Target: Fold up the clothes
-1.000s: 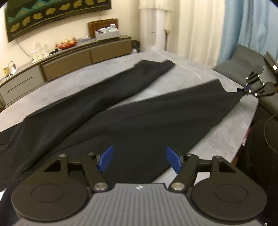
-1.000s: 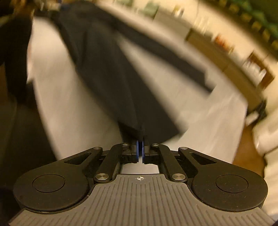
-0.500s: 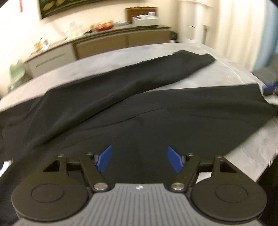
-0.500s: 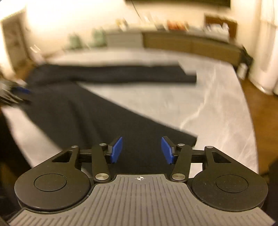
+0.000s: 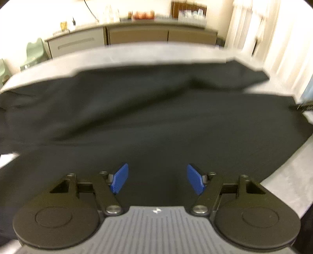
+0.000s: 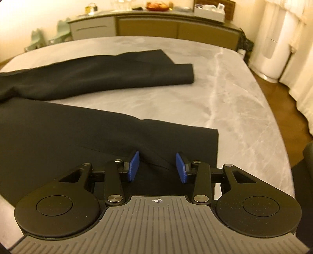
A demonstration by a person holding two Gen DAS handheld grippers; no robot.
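Not much going on container-wise: there's a white box (image 6: 210, 10) on the long sideboard (image 6: 152, 25) at the back with some pale stuff in it, too small to make out, plus a bowl (image 6: 157, 5) of something orange-red next to it.

The black trousers (image 6: 58, 136) are spread out on the grey marbled table (image 6: 234, 101), legs splayed apart in a V. The far leg ends in a folded-over hem, the near leg lies flat with a square hem close to the table edge. Fabric looks smooth, a few soft creases.

Right gripper (image 6: 157, 169) is spread wide, empty, hovering right over the near leg's hem. Left gripper (image 5: 157, 180) is also wide open with nothing in it, above the broad upper part of the trousers (image 5: 156, 121); that view's pretty blurry.
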